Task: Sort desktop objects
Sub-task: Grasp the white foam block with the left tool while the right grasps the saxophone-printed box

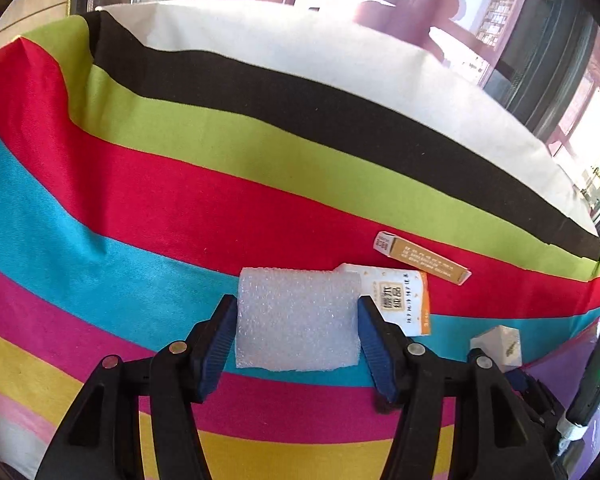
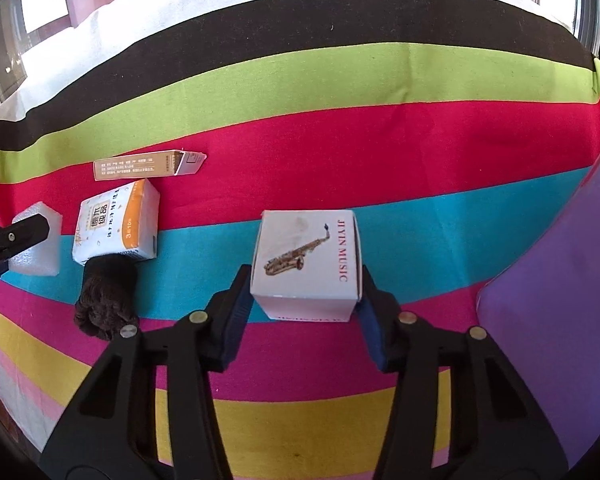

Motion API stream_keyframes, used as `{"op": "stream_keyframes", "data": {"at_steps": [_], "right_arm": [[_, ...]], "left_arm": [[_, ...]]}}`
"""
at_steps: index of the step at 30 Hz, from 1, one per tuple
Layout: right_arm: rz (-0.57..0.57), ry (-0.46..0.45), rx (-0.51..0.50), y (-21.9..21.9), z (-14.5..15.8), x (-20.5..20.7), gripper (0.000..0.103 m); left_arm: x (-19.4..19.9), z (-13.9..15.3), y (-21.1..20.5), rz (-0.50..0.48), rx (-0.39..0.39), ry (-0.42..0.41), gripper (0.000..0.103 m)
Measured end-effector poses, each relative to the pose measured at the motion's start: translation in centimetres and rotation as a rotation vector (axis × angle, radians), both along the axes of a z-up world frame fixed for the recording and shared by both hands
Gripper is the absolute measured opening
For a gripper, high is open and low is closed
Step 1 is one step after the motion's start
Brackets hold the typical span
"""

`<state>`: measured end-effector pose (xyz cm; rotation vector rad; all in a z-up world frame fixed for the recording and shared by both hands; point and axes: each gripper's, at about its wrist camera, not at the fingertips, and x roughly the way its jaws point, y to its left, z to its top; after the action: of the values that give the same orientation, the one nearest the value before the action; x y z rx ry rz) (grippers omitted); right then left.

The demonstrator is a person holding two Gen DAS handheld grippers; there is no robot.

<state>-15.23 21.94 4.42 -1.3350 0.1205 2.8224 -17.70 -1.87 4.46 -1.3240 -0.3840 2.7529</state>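
Note:
My left gripper (image 1: 298, 320) is shut on a white foam block (image 1: 297, 318), its blue pads against both sides. My right gripper (image 2: 306, 292) is shut on a white cube box (image 2: 306, 264) printed with a saxophone and "JIYIN MUSIC". A white and orange tissue pack (image 1: 404, 300) lies just right of the foam block, and shows in the right wrist view (image 2: 116, 224). A slim tan and white box (image 1: 422, 258) lies behind it on the red stripe, also in the right wrist view (image 2: 148, 166). A dark brown knitted thing (image 2: 106, 300) lies in front of the tissue pack.
A striped cloth (image 1: 180, 184) covers the table, also in the right wrist view (image 2: 380, 152). A purple surface (image 2: 560, 312) rises at the right, also at the lower right of the left wrist view (image 1: 560, 364). Windows stand behind the table's far edge.

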Motion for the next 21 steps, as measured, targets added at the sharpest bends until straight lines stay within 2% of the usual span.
{"op": "stream_keyframes", "data": {"at_steps": [2, 4, 5, 6, 7, 8, 11, 15, 17, 19, 20, 21], "right_arm": [[-0.009, 0.004, 0.025, -0.1, 0.3, 0.3, 0.046], [-0.035, 0.023, 0.094, -0.8, 0.8, 0.8, 0.047], [-0.045, 0.033, 0.124, -1.2, 1.1, 1.0, 0.057], [-0.051, 0.040, 0.139, -1.5, 1.3, 1.3, 0.080], [-0.051, 0.047, 0.147, -1.8, 1.5, 1.5, 0.090], [-0.054, 0.060, 0.165, -2.1, 1.8, 1.7, 0.094], [-0.046, 0.085, 0.180, -3.2, 2.3, 2.5, 0.095], [-0.065, 0.028, 0.122, -2.1, 2.0, 1.5, 0.095], [-0.080, 0.030, 0.074, -1.2, 2.2, 1.3, 0.093], [-0.068, 0.042, 0.029, -0.4, 2.4, 1.5, 0.068], [-0.071, 0.027, 0.028, 0.0, 2.3, 1.4, 0.051], [-0.076, 0.013, 0.012, 0.3, 2.2, 1.3, 0.049]], "left_arm": [[1.4, 0.7, 0.3, -0.008, 0.022, 0.034, 0.060], [2.7, 1.2, 0.5, -0.018, 0.046, 0.060, 0.060], [3.3, 1.3, 0.7, -0.022, 0.049, 0.067, 0.060], [3.6, 1.4, 0.6, -0.026, 0.049, 0.072, 0.060], [4.0, 1.4, 0.7, -0.031, 0.053, 0.074, 0.060], [4.4, 1.4, 0.6, -0.037, 0.060, 0.076, 0.060], [5.1, 1.7, 0.3, -0.034, 0.074, 0.084, 0.060], [5.6, 1.3, -0.3, -0.029, 0.074, 0.074, 0.060], [5.7, 1.2, -0.1, -0.038, 0.077, 0.082, 0.060], [5.8, 1.2, 0.2, -0.049, 0.074, 0.091, 0.060], [5.9, 1.1, 0.5, -0.058, 0.075, 0.093, 0.060], [5.9, 1.2, 0.8, -0.066, 0.074, 0.094, 0.060]]}}
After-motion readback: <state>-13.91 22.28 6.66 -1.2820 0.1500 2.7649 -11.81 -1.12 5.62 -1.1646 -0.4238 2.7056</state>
